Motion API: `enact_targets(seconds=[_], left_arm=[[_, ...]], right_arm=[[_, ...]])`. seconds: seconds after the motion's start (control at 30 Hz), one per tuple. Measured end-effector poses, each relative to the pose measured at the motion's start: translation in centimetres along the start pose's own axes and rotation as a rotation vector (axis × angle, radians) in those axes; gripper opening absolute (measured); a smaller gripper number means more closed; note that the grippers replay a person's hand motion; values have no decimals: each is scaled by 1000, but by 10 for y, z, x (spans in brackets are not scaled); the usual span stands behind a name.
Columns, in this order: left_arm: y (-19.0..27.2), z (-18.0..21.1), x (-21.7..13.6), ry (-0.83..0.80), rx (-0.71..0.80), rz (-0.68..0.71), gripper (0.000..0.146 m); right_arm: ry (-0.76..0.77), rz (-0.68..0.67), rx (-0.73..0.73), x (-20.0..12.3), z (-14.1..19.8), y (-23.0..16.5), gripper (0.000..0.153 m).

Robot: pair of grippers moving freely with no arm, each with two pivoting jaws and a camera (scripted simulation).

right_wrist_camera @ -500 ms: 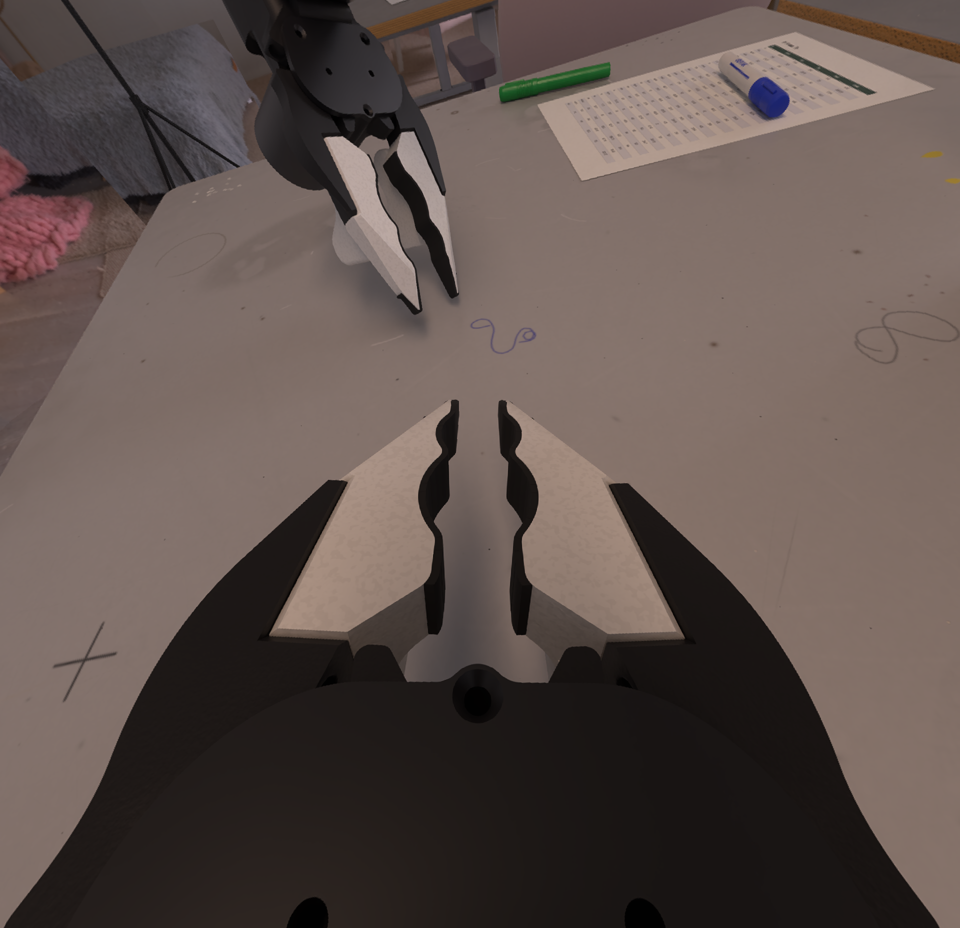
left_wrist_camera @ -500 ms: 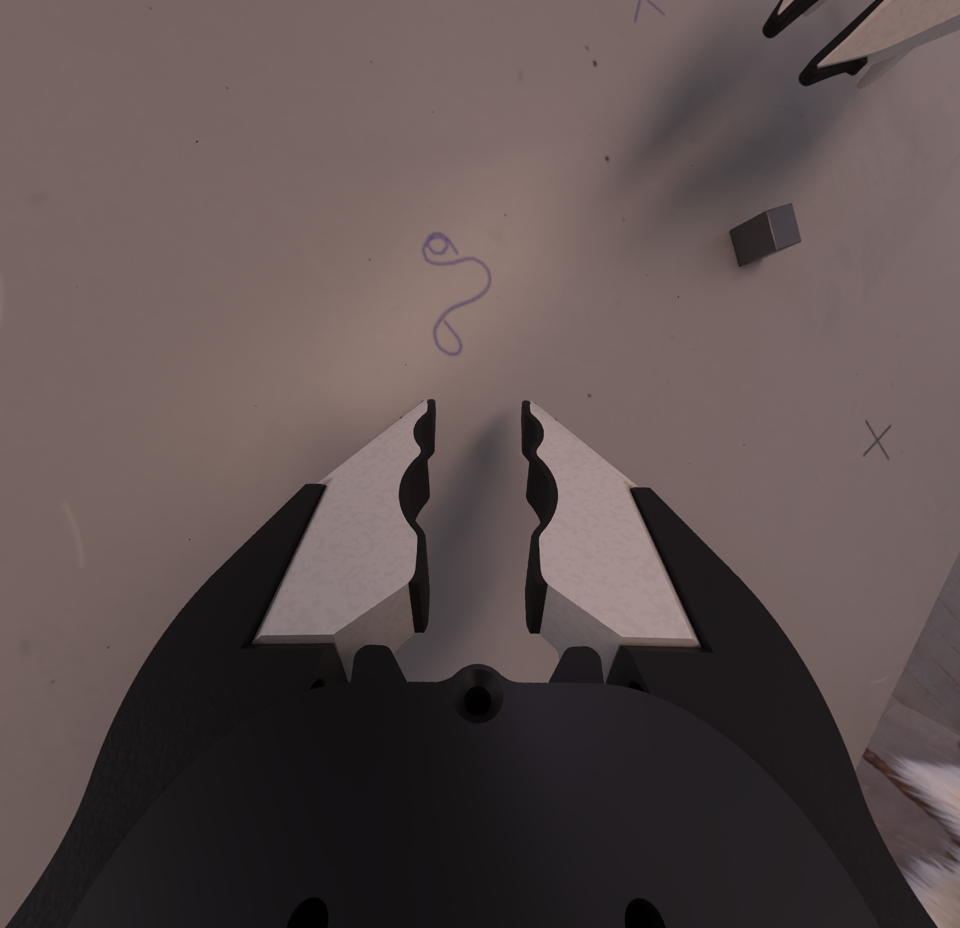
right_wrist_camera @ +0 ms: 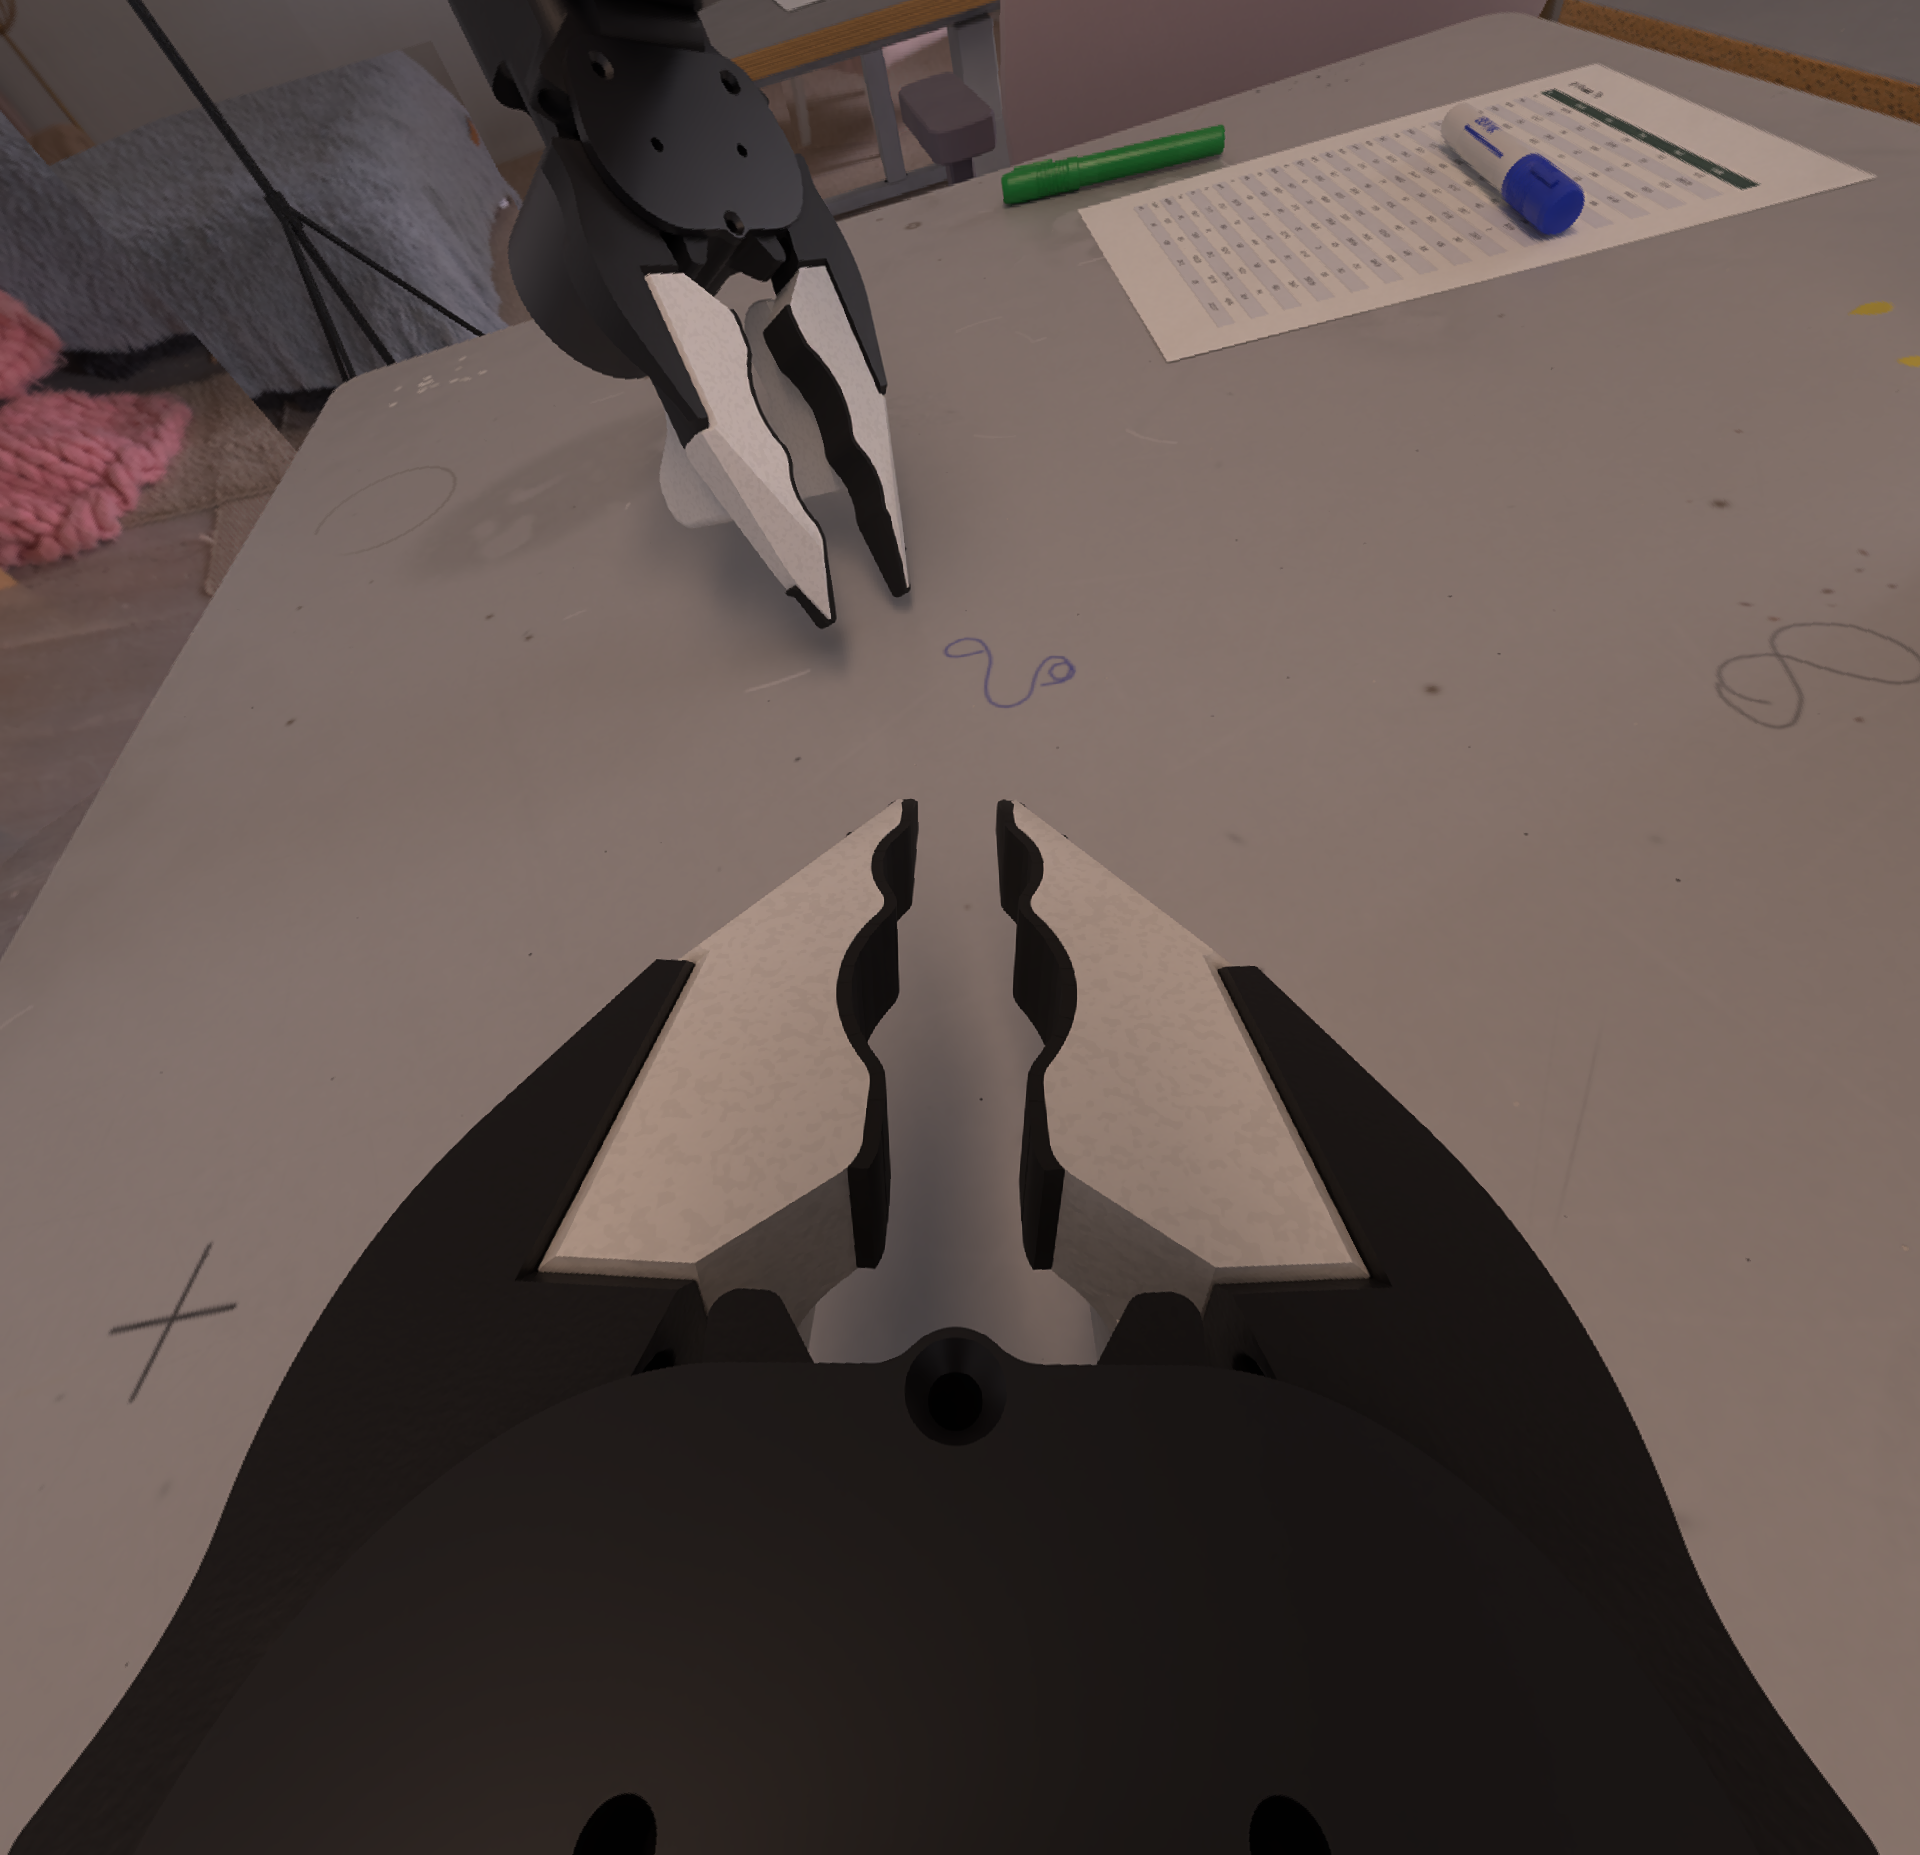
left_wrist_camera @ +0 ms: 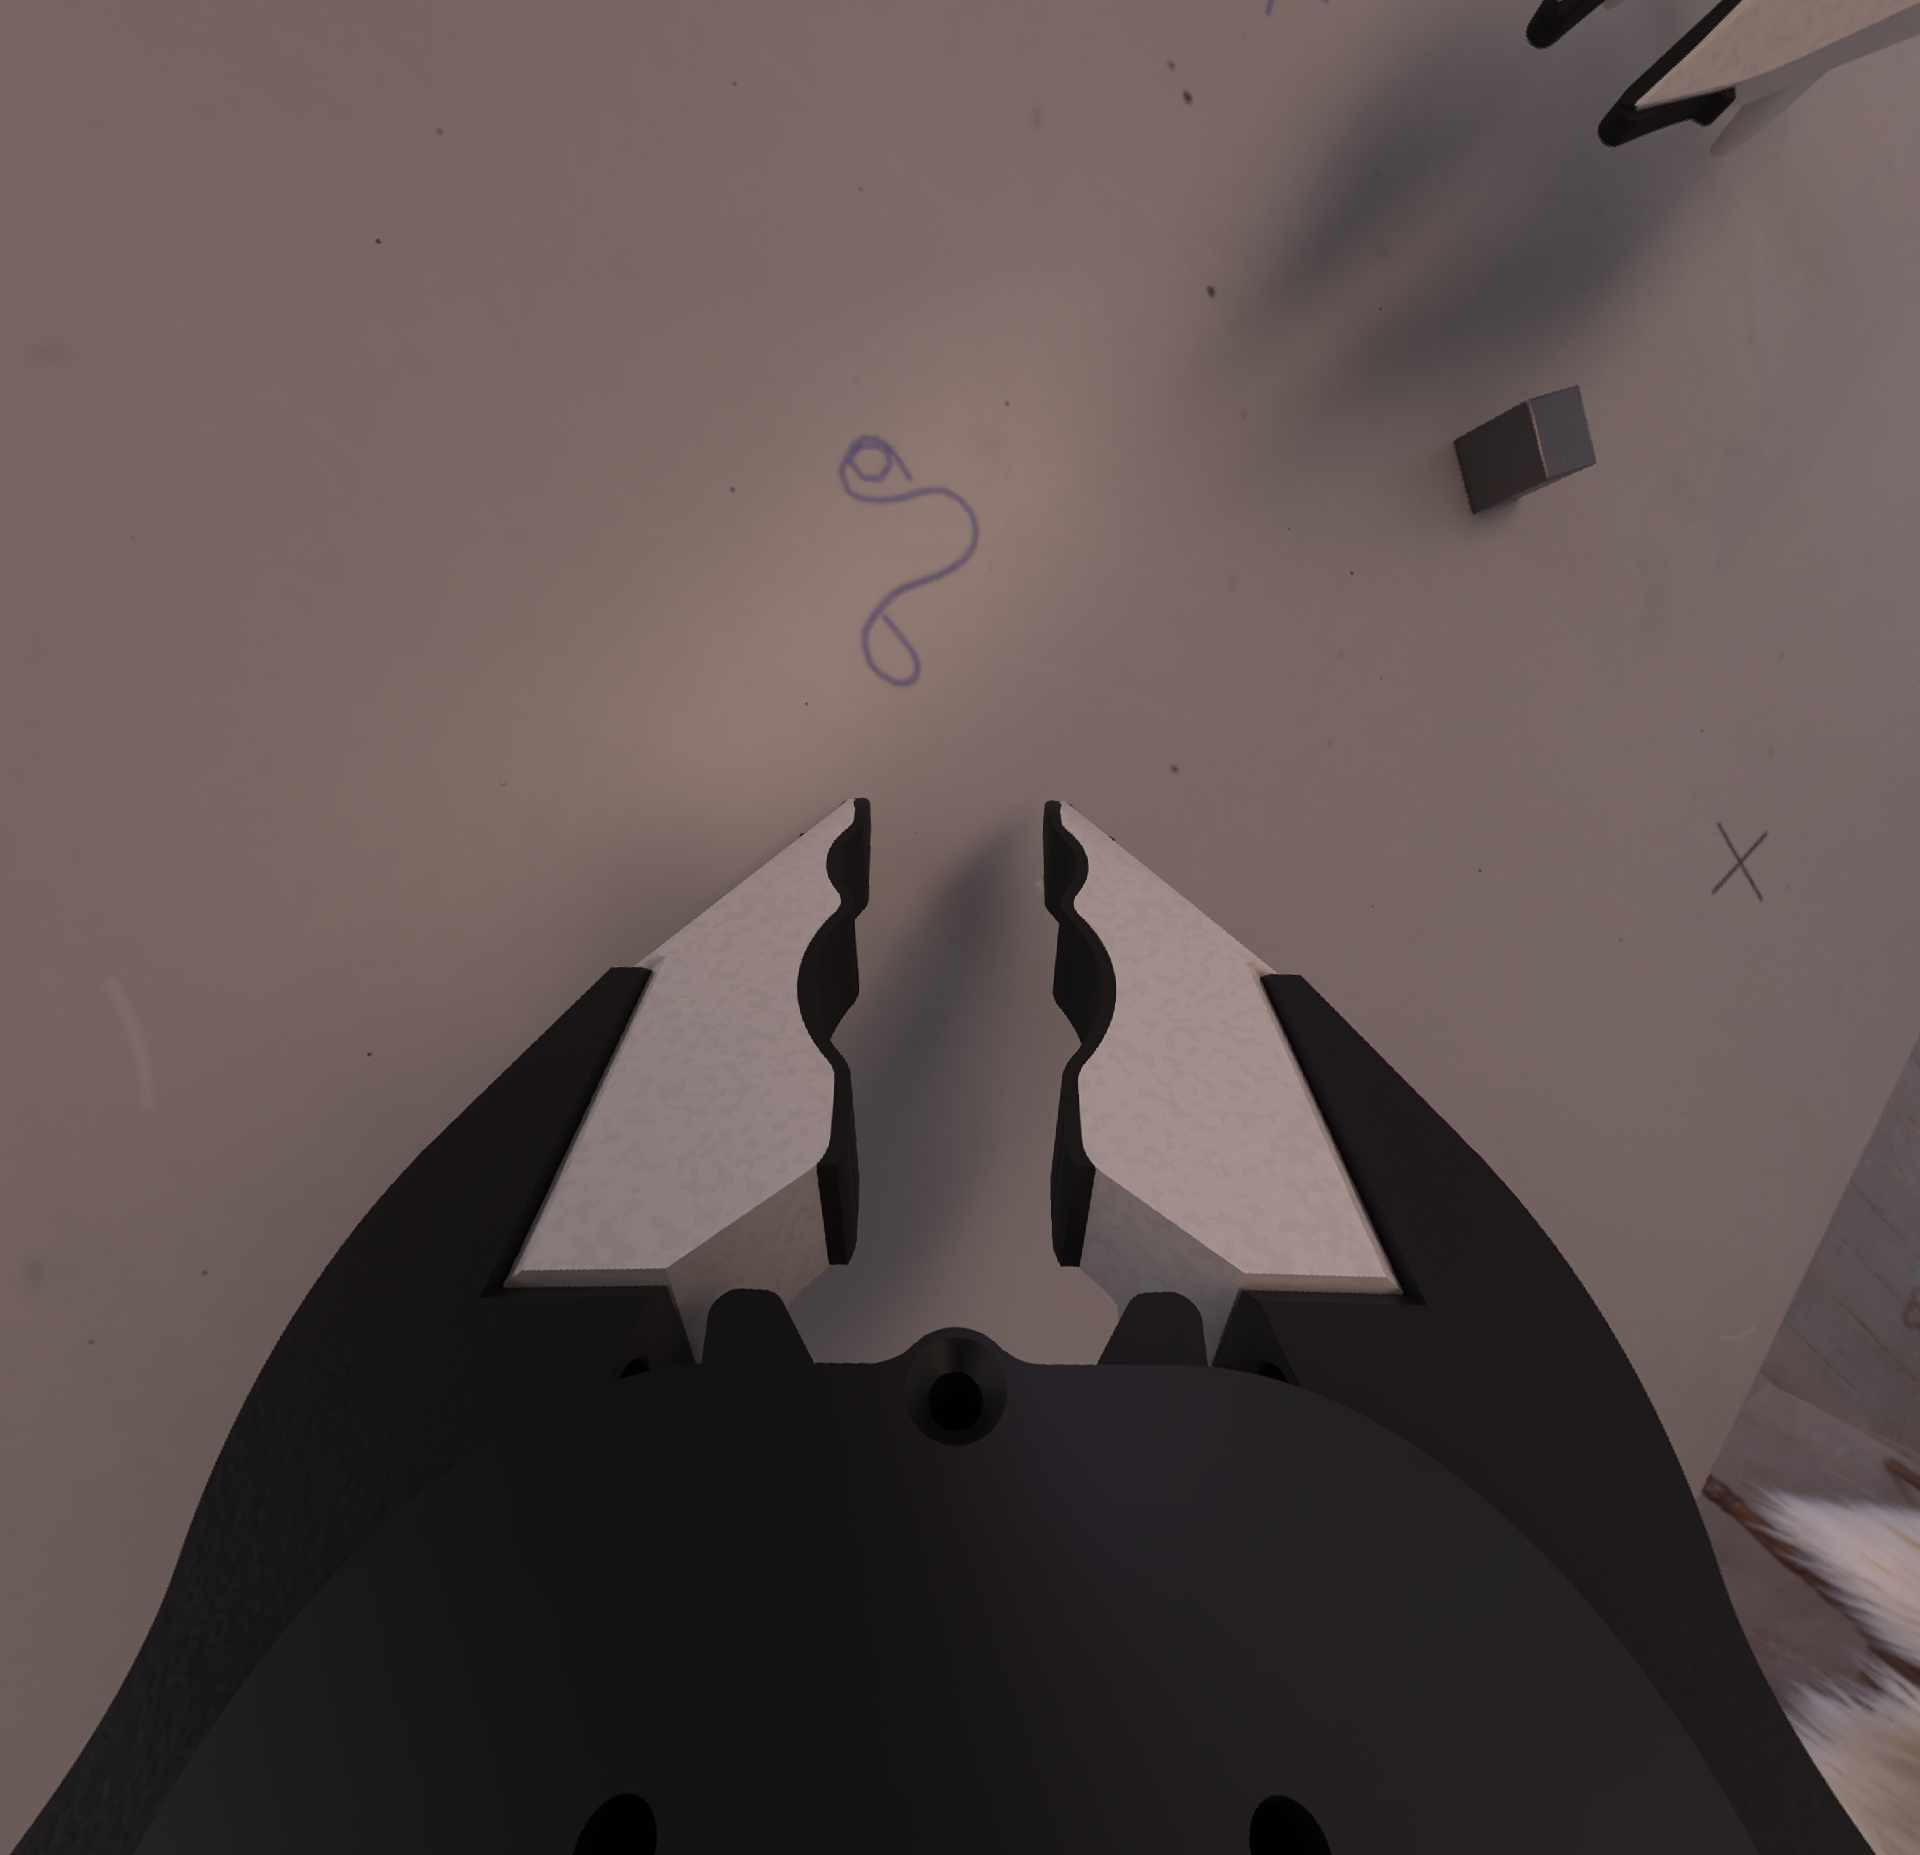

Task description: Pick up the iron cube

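I am holding both claws over the grey table (right_wrist_camera: 1351, 870), each parted and clamping nothing: my left gripper (left_wrist_camera: 956, 818) hanging beside the blue scribble (left_wrist_camera: 904, 558), my right gripper (right_wrist_camera: 956, 818) hovering just short of it. The iron cube (left_wrist_camera: 1524, 447) is sitting well right of the scribble, untouched. Risk: a small cube may be skidding away under an off-centre closing. No containers are showing.

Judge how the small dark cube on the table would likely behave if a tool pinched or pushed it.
The cube looks like solid dark metal, so probably rigid and heavy for its size. It sits flat on the table with square faces, so a push would likely slide it, not roll it. Its smooth faces might slip between fingers unless pinched squarely.
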State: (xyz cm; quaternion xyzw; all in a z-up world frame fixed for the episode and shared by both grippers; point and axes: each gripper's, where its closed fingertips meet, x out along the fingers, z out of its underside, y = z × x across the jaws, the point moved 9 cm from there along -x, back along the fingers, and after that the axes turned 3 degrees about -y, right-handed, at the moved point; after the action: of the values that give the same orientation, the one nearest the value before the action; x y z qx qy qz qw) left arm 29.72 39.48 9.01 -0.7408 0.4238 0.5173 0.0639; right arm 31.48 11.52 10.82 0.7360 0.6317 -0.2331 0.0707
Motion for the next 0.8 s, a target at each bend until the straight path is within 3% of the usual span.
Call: enact_targets(seconds=[0.8], left_arm=[[0,6,-3,-22,-5,5,33]], right_arm=[[2,-12,4,1,0,-1,15]])
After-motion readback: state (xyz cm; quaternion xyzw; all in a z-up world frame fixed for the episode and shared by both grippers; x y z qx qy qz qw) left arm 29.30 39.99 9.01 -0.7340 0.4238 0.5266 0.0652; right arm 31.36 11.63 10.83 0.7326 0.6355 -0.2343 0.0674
